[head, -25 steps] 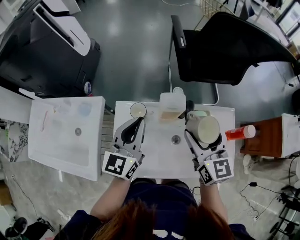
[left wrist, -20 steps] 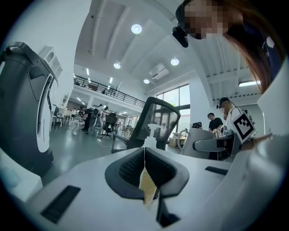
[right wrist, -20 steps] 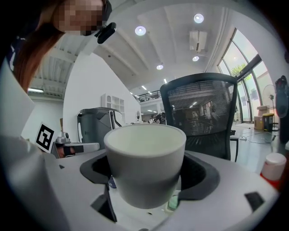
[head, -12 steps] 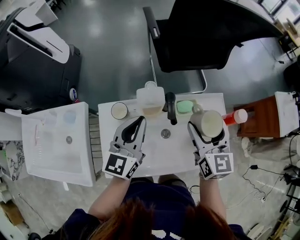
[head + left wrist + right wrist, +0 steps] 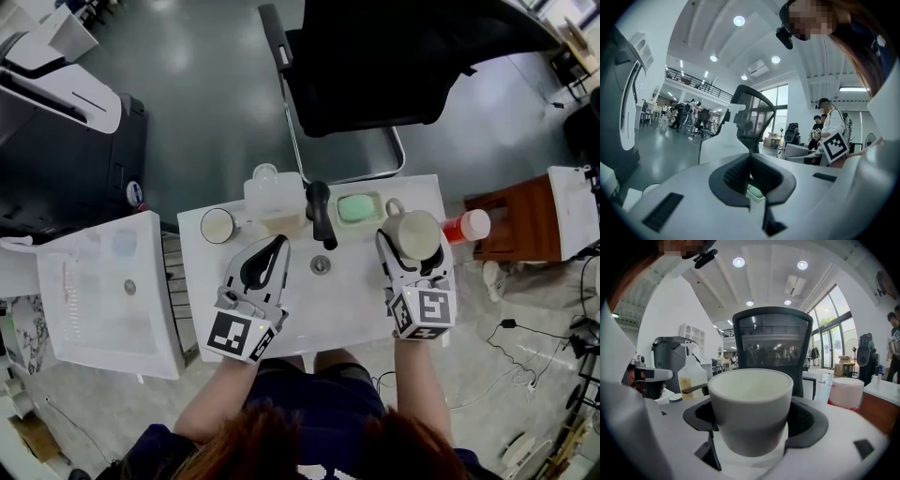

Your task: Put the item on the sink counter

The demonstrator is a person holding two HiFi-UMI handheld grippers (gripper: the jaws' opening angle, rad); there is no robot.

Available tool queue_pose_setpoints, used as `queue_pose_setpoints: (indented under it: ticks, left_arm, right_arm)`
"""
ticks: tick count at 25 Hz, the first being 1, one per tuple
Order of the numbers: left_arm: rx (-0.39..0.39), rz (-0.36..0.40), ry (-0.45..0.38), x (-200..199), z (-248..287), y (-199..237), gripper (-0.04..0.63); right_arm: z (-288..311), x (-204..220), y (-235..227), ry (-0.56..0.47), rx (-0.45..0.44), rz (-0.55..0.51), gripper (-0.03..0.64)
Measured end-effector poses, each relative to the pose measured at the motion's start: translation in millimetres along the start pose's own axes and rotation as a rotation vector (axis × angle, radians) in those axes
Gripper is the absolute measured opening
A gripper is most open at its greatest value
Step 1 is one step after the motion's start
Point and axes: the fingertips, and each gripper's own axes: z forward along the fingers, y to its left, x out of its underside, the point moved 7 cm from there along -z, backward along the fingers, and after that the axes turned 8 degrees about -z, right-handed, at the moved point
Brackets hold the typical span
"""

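Right of the tap, fingers of the right gripper clamp an upright cup over the bench, while the left gripper has its fingers pressed together, empty.

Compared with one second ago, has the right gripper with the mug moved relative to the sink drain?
Yes. The right gripper, shut on the mug, has shifted right, away from the drain and toward the sink's right rim.
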Motion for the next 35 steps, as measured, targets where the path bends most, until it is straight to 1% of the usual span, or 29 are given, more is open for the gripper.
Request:
queue_pose_setpoints:
  ticks: [7,10,13,20,28,35]
  left_arm:
    - [-0.004,0.004,0.033,10,12,-6,0.021]
    - [-0.016,0.003,0.041,13,12,-4,0.021]
    - [-0.028,0.005,0.051,16,14,-3,0.021]
    - [-0.053,0.003,0.075,21,16,-1,0.021]
    - [-0.062,0.0,0.093,23,17,-1,0.021]
    - [-0.062,-0.003,0.097,26,15,0,0.021]
  right_arm:
    - [38,44,-31,0.047,0.087,0.031,0.448]
    - [53,60,-39,0.053,0.133,0.022,0.448]
    - [71,77,-48,0.069,0.16,0.022,0.448]
    - [98,99,-57,0.097,0.177,0.026,0.448]
    - [112,113,-61,0.127,0.221,0.069,0.448]
    - [118,114,-61,0.145,0.207,0.06,0.451]
